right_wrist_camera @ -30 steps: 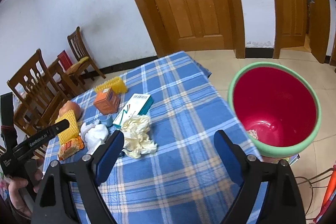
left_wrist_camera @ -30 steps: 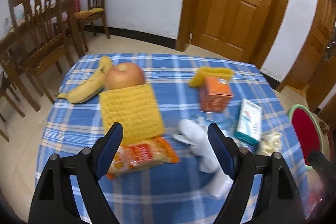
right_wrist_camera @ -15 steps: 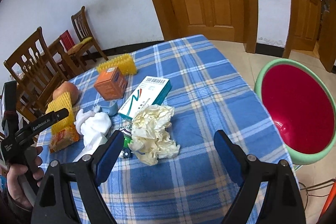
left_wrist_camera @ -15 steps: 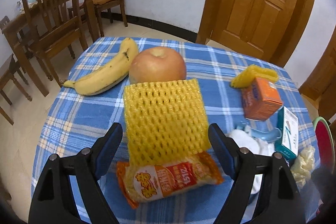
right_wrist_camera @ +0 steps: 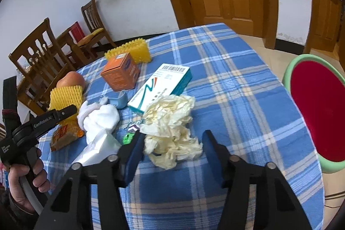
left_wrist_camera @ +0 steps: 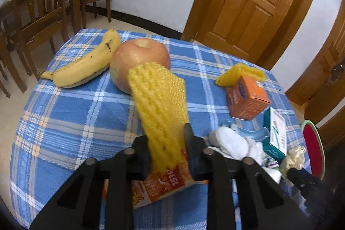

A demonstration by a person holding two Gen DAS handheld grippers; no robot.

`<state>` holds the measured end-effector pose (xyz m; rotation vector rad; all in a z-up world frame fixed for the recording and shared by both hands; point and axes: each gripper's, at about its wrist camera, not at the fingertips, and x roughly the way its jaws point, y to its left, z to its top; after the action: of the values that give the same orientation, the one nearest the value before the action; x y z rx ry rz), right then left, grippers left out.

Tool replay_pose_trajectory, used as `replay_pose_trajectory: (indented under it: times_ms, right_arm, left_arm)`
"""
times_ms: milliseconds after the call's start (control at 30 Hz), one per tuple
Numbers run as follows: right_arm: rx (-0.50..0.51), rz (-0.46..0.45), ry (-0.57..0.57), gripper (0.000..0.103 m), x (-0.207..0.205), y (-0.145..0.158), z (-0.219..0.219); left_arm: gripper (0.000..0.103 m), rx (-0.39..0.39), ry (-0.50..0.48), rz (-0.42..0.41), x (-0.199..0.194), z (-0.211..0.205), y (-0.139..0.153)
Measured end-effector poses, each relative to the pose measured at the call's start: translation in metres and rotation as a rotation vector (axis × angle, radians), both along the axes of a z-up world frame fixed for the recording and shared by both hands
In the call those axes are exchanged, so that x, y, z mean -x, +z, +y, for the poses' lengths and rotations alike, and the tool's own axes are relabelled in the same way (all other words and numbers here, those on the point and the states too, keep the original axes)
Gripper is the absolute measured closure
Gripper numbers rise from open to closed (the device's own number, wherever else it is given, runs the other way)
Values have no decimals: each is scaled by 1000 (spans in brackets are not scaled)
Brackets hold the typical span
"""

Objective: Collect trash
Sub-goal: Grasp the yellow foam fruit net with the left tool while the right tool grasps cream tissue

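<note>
My left gripper [left_wrist_camera: 167, 151] is shut on a yellow foam fruit net [left_wrist_camera: 161, 105] and lifts its near end off the blue plaid table [left_wrist_camera: 71, 122]. The net [right_wrist_camera: 65, 96] also shows in the right wrist view, held in the left gripper [right_wrist_camera: 64, 111]. My right gripper [right_wrist_camera: 172, 148] is open, its fingers on either side of a crumpled cream tissue [right_wrist_camera: 170, 122]. An orange snack wrapper [left_wrist_camera: 159, 184] lies under the left gripper. The red bin with a green rim [right_wrist_camera: 317, 109] stands off the table's right side.
On the table lie a banana [left_wrist_camera: 84, 66], an apple [left_wrist_camera: 138, 59], an orange box [right_wrist_camera: 120, 74], a second yellow foam net [right_wrist_camera: 129, 53], a teal-and-white box [right_wrist_camera: 161, 85], white crumpled cloth [right_wrist_camera: 97, 120] and a small blue item [right_wrist_camera: 119, 99]. Wooden chairs [left_wrist_camera: 38, 14] stand at left.
My left gripper moved in and shut on the yellow foam net, raising it. My right gripper moved down to straddle the cream tissue and narrowed.
</note>
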<state>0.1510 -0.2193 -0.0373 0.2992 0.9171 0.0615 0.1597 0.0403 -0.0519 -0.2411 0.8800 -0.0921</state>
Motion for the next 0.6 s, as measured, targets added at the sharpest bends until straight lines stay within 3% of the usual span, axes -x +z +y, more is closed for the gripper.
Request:
replay_pose_trajectory:
  times_ms: [200, 300, 600]
  right_arm:
    - [-39, -44, -14, 77, 9, 6, -1]
    - [-51, -64, -15, 84, 13, 12, -2]
    - [-70, -115, -18, 86, 29, 30, -3]
  left_arm:
    - [88, 27, -33, -40, 14, -4, 15]
    - [91, 47, -64, -75, 22, -8, 26]
    - [91, 65, -132, -138, 46, -25, 55]
